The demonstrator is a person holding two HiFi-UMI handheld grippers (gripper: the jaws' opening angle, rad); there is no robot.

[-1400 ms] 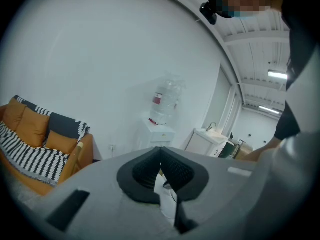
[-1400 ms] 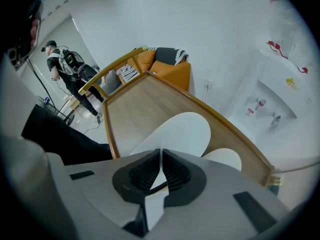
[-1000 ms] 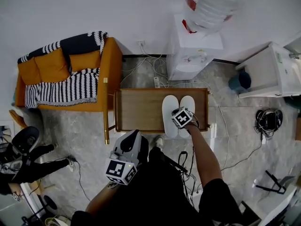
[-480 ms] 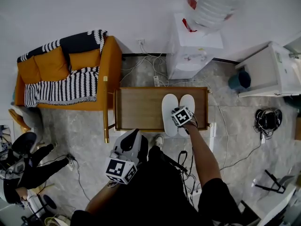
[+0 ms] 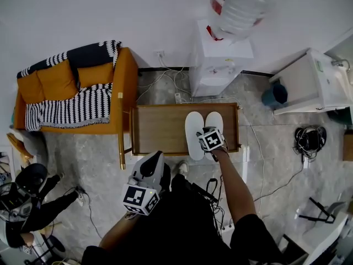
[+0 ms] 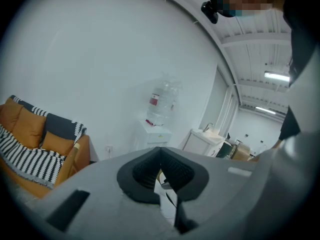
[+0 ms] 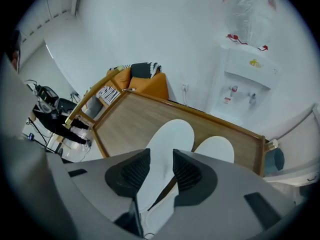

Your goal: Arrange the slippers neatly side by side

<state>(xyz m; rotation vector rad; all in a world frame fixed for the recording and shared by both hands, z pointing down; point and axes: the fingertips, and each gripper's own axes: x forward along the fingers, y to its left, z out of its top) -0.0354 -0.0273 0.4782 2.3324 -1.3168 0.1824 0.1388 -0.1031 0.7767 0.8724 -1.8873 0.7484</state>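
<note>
The right gripper's (image 7: 161, 170) jaws are opening, pads apart and clear of the white flat slipper (image 7: 170, 136) seen between them. That slipper lies beside its twin (image 7: 216, 148) on the brown wooden table (image 7: 127, 121). The left gripper's (image 6: 161, 160) jaws are together, empty.

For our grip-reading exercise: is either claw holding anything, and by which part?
Nothing is held. The right claw is opening, its jaws apart over the near end of one white slipper, not pressing it. The left claw is shut, empty.

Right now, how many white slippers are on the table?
2. The left slipper and the right slipper lie side by side on the wooden table. No others show.
</note>
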